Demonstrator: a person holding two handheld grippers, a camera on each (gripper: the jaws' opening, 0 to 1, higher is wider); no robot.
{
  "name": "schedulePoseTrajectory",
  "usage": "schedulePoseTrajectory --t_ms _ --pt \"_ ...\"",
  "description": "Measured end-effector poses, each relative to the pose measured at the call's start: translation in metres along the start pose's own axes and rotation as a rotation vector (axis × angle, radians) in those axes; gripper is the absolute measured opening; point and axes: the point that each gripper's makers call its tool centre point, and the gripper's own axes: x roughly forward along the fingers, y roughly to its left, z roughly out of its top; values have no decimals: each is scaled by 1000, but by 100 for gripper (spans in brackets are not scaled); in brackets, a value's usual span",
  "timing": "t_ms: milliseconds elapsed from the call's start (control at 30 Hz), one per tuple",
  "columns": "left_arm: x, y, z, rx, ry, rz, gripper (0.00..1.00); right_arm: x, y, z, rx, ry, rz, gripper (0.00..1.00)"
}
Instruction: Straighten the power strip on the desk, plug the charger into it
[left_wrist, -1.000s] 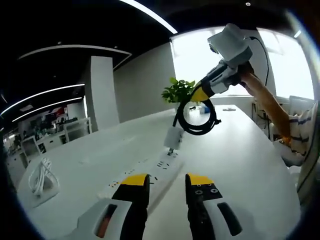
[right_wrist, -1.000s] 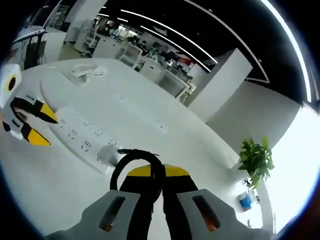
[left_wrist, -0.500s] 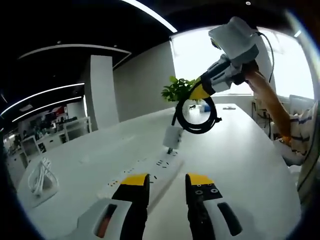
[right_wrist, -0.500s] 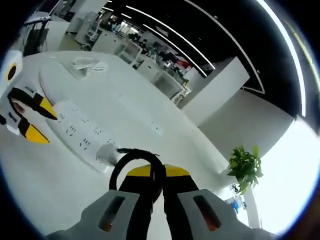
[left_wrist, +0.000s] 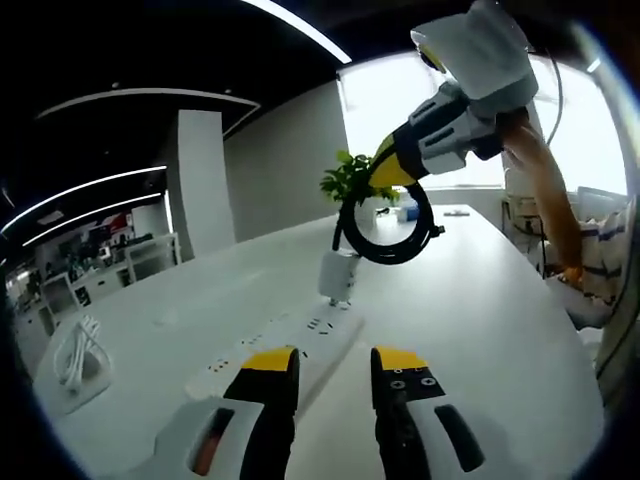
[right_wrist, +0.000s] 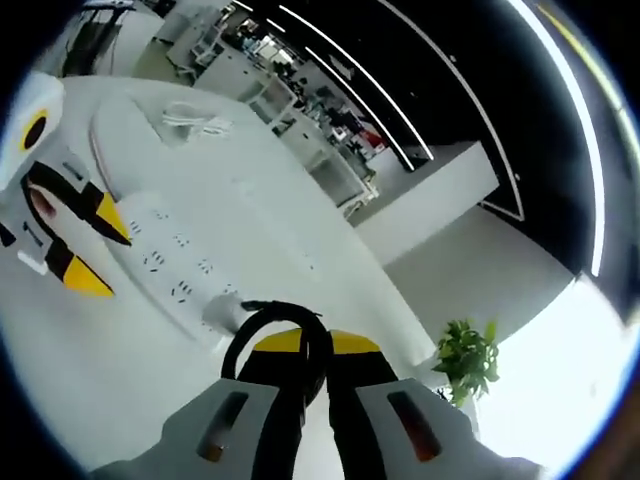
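A long white power strip (left_wrist: 292, 345) lies flat on the white desk (left_wrist: 470, 330), running away from my left gripper (left_wrist: 335, 362), whose yellow-tipped jaws stand open just short of its near end. Over the strip's far end hangs a white charger (left_wrist: 337, 276) on a coiled black cable (left_wrist: 390, 228). My right gripper (left_wrist: 398, 165) comes in from the upper right, shut on that coil. In the right gripper view the black cable (right_wrist: 272, 322) loops around my right gripper (right_wrist: 312, 345), the charger (right_wrist: 222, 312) dangles over the power strip (right_wrist: 168, 276), and the left gripper (right_wrist: 98, 250) is at the left.
A bundled white cord (left_wrist: 80, 352) lies on the desk's far left, also seen as the white cord (right_wrist: 195, 118). A potted plant (left_wrist: 355, 182) stands at the far end. A person's arm in a striped sleeve (left_wrist: 590, 250) is at the right. Office desks fill the background.
The right gripper has risen and tilted in the left gripper view, carrying the coil and charger slightly left and up over the strip's far end. My left gripper has stayed put.
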Motion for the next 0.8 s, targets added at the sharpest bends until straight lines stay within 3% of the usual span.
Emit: schedulePoseTrajectory --t_ms 133,367,533,767,800 --pt "12 -10 4 15 -14 -6 29 0 0 -1 -14 -2 2 5" --pt "42 -16 27 62 -70 12 29 0 1 -3 -4 -2 39 5" --pt "60 -5 31 95 -69 73 30 0 2 0 2 -12 68 5" --pt "75 6 46 111 -126 79 35 0 3 1 -11 -29 77 5" --pt "77 7 47 118 -129 74 35 1 13 1 -9 -25 135 5"
